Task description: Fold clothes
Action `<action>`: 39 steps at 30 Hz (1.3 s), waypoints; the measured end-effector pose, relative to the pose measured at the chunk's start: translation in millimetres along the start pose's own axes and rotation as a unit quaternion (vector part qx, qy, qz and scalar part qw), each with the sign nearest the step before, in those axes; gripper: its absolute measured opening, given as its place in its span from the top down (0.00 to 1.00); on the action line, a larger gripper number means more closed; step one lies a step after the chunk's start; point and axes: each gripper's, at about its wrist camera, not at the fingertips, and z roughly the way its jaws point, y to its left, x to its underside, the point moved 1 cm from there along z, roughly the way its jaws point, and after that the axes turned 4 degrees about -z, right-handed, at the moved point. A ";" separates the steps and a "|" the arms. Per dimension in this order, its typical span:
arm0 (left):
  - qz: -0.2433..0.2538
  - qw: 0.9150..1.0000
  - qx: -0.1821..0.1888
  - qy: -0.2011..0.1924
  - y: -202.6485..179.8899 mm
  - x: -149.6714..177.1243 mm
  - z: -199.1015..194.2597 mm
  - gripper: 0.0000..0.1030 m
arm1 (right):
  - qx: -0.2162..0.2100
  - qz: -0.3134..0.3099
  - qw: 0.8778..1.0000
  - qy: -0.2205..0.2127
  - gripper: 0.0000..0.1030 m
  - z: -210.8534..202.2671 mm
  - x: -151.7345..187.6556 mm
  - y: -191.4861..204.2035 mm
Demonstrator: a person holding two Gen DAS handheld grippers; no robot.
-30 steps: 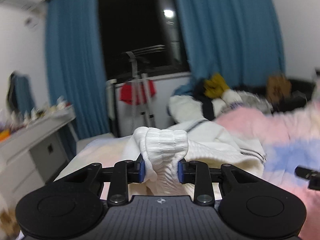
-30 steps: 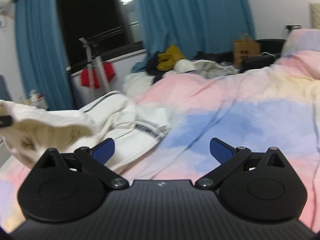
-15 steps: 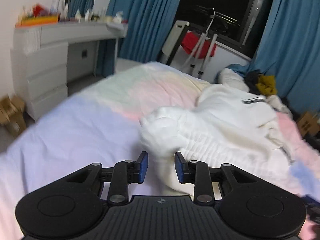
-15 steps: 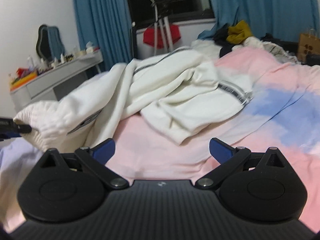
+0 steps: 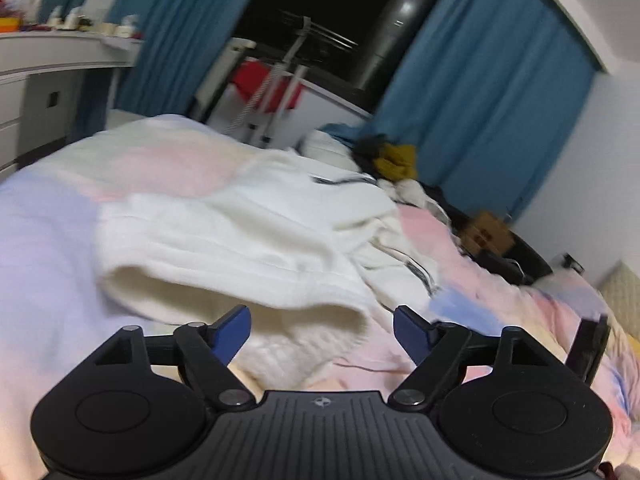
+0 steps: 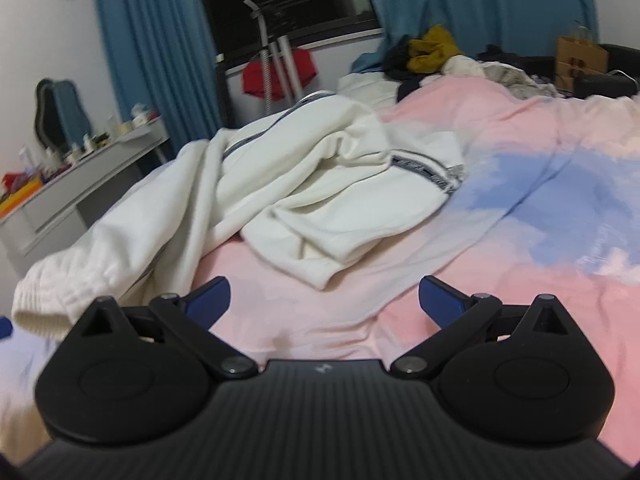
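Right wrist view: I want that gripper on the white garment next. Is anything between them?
Nothing visible. Only bare pink and blue bedspread lies between the open right gripper and the crumpled white garment with dark striped trim.

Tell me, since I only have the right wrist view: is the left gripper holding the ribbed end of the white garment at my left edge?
Observer: No. In the left wrist view the left gripper is open, its jaws wide apart and clamping nothing.
Operator: Where does that ribbed end sit relative to it?
Observer: The ribbed cuff of the white garment lies on the bedspread just ahead of the gripper. Its hollow opening faces the camera.
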 end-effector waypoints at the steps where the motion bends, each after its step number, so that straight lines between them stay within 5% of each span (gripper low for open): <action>1: 0.012 1.000 0.003 0.004 -5.6 2.5 7.0 0.22 | 0.004 0.006 1.000 -0.002 0.00 -0.5 -1.0 -3.1; 7: 0.086 0.996 -0.020 0.022 -39.5 14.2 50.8 0.25 | 0.010 0.044 0.999 0.000 0.00 2.1 -2.0 -16.7; 10: 0.080 0.995 -0.039 0.033 -50.8 3.7 86.1 0.33 | -0.001 0.059 0.998 0.003 0.00 2.9 -2.3 -18.9; 13: 0.071 0.995 -0.057 0.044 -53.3 -6.5 105.1 0.63 | -0.003 0.057 0.998 -0.004 0.00 1.0 -3.7 -17.9; 14: 0.067 0.995 -0.046 0.053 -54.6 -11.7 111.5 0.85 | -0.003 0.056 0.998 -0.004 0.00 1.0 -3.8 -17.7; 15: 0.067 0.996 -0.035 0.057 -57.2 -17.8 114.4 0.93 | -0.003 0.058 0.998 -0.003 0.00 1.6 -3.5 -18.0; 21: 0.099 0.994 -0.040 -0.011 -72.0 -85.0 104.8 0.95 | -0.004 0.066 0.998 0.005 0.00 5.2 -1.6 -19.6; 26: 0.062 0.993 -0.073 -0.076 -43.9 -165.5 95.3 0.95 | -0.009 0.072 0.997 0.011 0.00 9.2 -0.2 -18.5; 33: -0.025 0.963 -0.212 -0.164 47.8 -293.6 119.5 0.95 | -0.021 0.074 0.997 0.020 0.00 18.6 2.9 -13.4; 37: -0.080 0.943 -0.291 -0.140 132.3 -315.1 160.4 0.95 | -0.026 0.066 0.997 0.029 0.00 32.9 5.5 -8.8; 39: -0.110 0.940 -0.300 -0.119 175.1 -304.8 177.9 0.95 | -0.029 0.065 0.997 0.034 0.00 41.1 6.5 -6.9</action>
